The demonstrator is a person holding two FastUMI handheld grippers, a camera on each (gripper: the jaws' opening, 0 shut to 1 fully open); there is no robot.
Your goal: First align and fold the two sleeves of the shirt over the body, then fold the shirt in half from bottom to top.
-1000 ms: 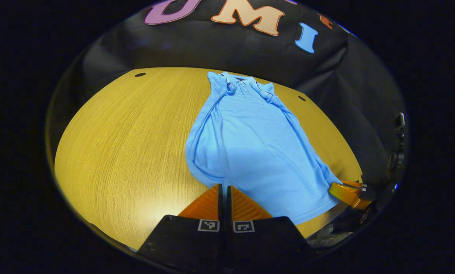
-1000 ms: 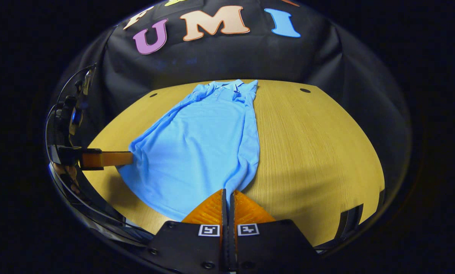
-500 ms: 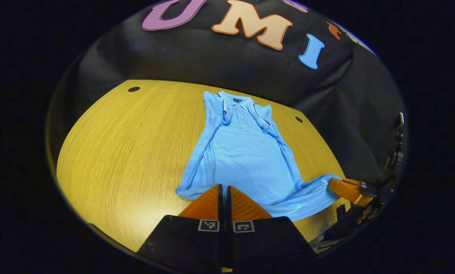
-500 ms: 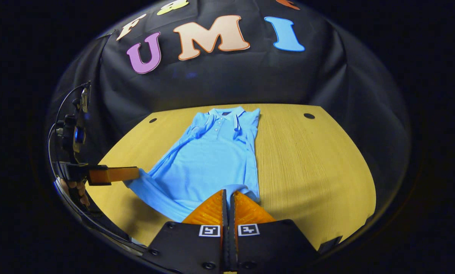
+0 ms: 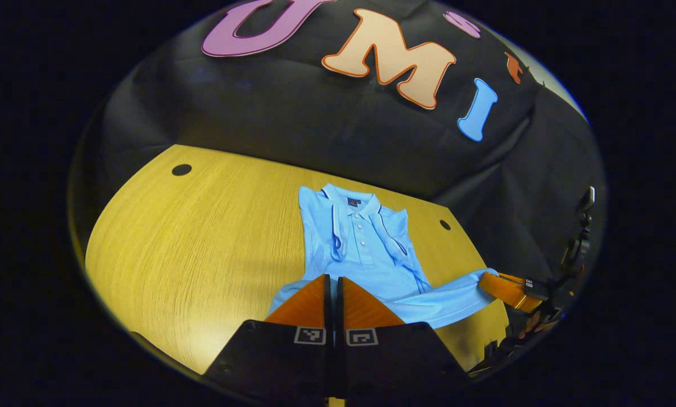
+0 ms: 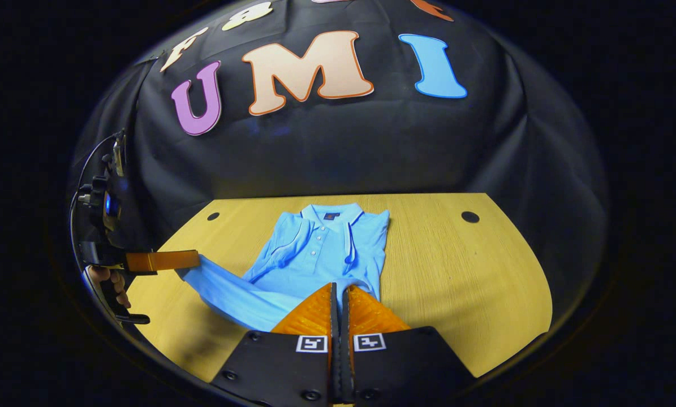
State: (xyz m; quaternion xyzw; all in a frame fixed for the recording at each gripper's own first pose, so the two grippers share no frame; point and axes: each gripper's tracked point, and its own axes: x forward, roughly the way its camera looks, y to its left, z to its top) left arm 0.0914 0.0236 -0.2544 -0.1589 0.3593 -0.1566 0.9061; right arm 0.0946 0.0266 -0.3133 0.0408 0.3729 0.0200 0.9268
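The blue polo shirt [image 6: 321,257] lies on the wooden table [image 6: 462,277], its near hem clamped by the left gripper [image 5: 332,282] and right gripper [image 6: 338,291]; carry both corners level toward the far collar [image 6: 331,215].

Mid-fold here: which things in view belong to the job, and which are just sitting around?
In the job:
blue polo shirt, hem lifted off the table
left gripper, shut on the hem
right gripper, shut on the hem

Just there:
wooden table
table's round holes
a hand holding the left gripper
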